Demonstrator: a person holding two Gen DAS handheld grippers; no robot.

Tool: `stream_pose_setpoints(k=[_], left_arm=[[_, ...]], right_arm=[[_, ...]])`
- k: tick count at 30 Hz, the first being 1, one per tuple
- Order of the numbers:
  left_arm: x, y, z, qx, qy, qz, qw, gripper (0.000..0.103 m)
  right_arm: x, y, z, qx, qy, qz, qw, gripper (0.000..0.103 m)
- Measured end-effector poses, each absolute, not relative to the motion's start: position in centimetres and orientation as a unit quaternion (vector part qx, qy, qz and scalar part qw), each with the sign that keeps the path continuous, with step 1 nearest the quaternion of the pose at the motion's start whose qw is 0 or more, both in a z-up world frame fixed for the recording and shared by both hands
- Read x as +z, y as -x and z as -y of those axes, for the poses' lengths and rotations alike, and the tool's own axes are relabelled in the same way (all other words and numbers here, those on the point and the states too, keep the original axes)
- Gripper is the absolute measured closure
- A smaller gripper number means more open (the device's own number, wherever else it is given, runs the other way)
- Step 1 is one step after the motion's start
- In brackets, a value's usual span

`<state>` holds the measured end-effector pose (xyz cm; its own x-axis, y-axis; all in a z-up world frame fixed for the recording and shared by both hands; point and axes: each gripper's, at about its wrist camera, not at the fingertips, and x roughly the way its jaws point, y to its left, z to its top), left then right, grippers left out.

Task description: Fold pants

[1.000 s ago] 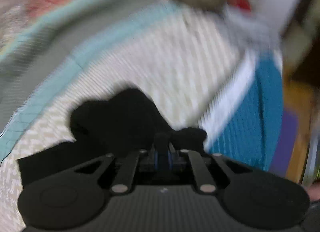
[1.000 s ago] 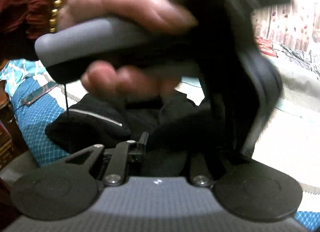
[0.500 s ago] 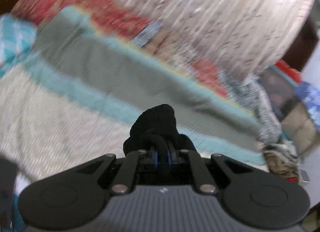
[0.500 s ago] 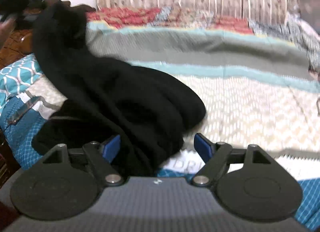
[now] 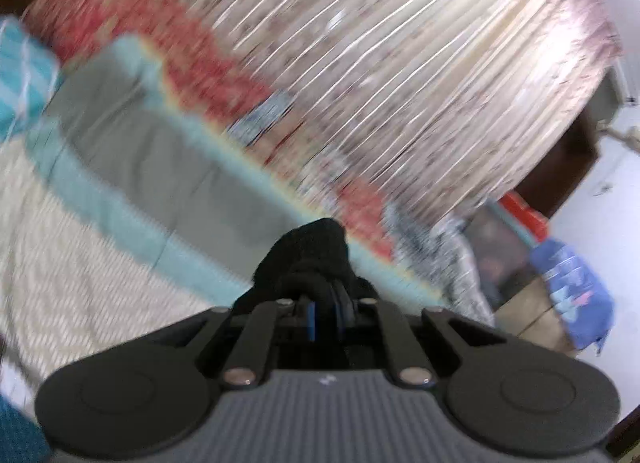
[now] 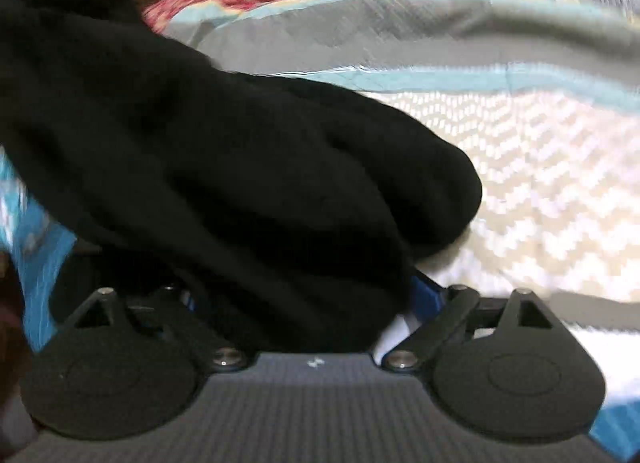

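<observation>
The black pants (image 6: 224,151) hang in a thick bunch across the right wrist view, from the upper left down between my right gripper's (image 6: 308,299) wide-open jaws. Only the right blue pad (image 6: 426,295) shows clearly; the cloth covers the left one. In the left wrist view my left gripper (image 5: 325,319) is shut on a bunched end of the black pants (image 5: 308,255), held up above the bed. Both views are motion-blurred.
The bed has a striped cover: cream zigzag (image 6: 552,167), teal and grey bands (image 5: 132,143), red patterned edge (image 5: 200,59). A pleated curtain (image 5: 400,63) hangs behind. Boxes and a blue bag (image 5: 572,279) stand at right. A blue sheet (image 6: 36,247) lies at left.
My left gripper has lifted the pants end up and away from the bed, its view tilting to the curtain. The right gripper has opened and moved in low under the hanging cloth.
</observation>
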<state>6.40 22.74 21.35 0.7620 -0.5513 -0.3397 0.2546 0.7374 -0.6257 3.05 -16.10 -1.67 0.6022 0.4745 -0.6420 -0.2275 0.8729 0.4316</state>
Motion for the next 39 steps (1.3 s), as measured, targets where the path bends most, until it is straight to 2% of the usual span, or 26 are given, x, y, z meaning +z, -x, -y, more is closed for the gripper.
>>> stream_pose_setpoints(k=[1, 2, 4, 6, 11, 15, 17, 20, 24, 26, 27, 29, 31, 33, 34, 35, 36, 39], left_arm=[[22.4, -6.2, -22.4, -0.232, 0.28, -0.253, 0.897, 0.095], [23.2, -6.0, -21.9, -0.239, 0.274, -0.248, 0.898, 0.095], [24.4, -5.7, -20.6, -0.241, 0.253, -0.235, 0.907, 0.095], [25.2, -6.1, -19.6, -0.236, 0.239, -0.221, 0.916, 0.095], [26.2, -7.6, -19.0, -0.235, 0.275, -0.186, 0.913, 0.096], [23.7, -6.8, -20.8, -0.245, 0.323, -0.17, 0.898, 0.096], [21.4, -5.6, -22.4, -0.25, 0.341, -0.176, 0.889, 0.096], [16.2, -3.3, -24.4, -0.239, 0.351, -0.223, 0.877, 0.096], [8.2, -1.3, -26.1, -0.175, 0.34, -0.327, 0.864, 0.096], [4.2, -1.0, -26.9, -0.125, 0.336, -0.386, 0.85, 0.096], [2.4, -1.0, -27.1, -0.098, 0.325, -0.419, 0.842, 0.096], [-0.4, -1.4, -26.9, -0.054, 0.295, -0.501, 0.812, 0.096], [-0.6, -0.7, -27.2, -0.07, 0.297, -0.511, 0.803, 0.095], [2.1, 0.4, -28.0, -0.092, 0.268, -0.486, 0.827, 0.093], [3.7, 1.0, -28.4, -0.091, 0.252, -0.463, 0.845, 0.092], [5.6, 1.6, -29.2, -0.088, 0.238, -0.437, 0.863, 0.086], [7.2, 2.1, -30.2, -0.086, 0.23, -0.411, 0.878, 0.075], [11.1, 2.0, -31.2, -0.06, 0.22, -0.343, 0.911, 0.056]], right_arm=[[-1.8, -4.5, 16.4, 0.201, -0.193, -0.405, 0.871, 0.059], [-1.6, -5.9, 16.9, 0.198, -0.229, -0.409, 0.861, 0.075], [0.2, -7.6, 17.8, 0.184, -0.245, -0.395, 0.866, 0.081], [4.0, -9.0, 18.8, 0.161, -0.196, -0.344, 0.904, 0.083], [18.4, -13.8, 25.0, 0.077, -0.101, -0.193, 0.973, 0.084], [25.7, -11.7, 27.5, 0.052, -0.013, -0.1, 0.994, 0.084], [26.1, -9.5, 28.5, 0.054, 0.014, -0.083, 0.995, 0.081], [22.9, -5.6, 28.6, 0.092, 0.045, -0.104, 0.989, 0.072], [13.2, -0.7, 26.1, 0.159, 0.08, -0.251, 0.952, 0.061], [7.8, -0.8, 24.7, 0.176, 0.045, -0.36, 0.915, 0.052], [5.2, -1.0, 24.2, 0.183, 0.028, -0.416, 0.89, 0.052], [1.5, -0.3, 23.6, 0.185, 0.005, -0.476, 0.86, 0.048], [2.2, 0.3, 24.4, 0.194, 0.002, -0.457, 0.868, 0.045], [4.0, -0.4, 26.3, 0.223, -0.021, -0.469, 0.854, 0.039], [4.9, -0.6, 27.4, 0.236, -0.031, -0.471, 0.849, 0.029], [5.8, -0.8, 28.7, 0.251, -0.045, -0.475, 0.842, 0.021], [6.7, -0.5, 30.0, 0.263, -0.059, -0.475, 0.837, 0.021], [8.9, -2.2, 34.8, 0.252, -0.126, -0.442, 0.852, 0.021]])
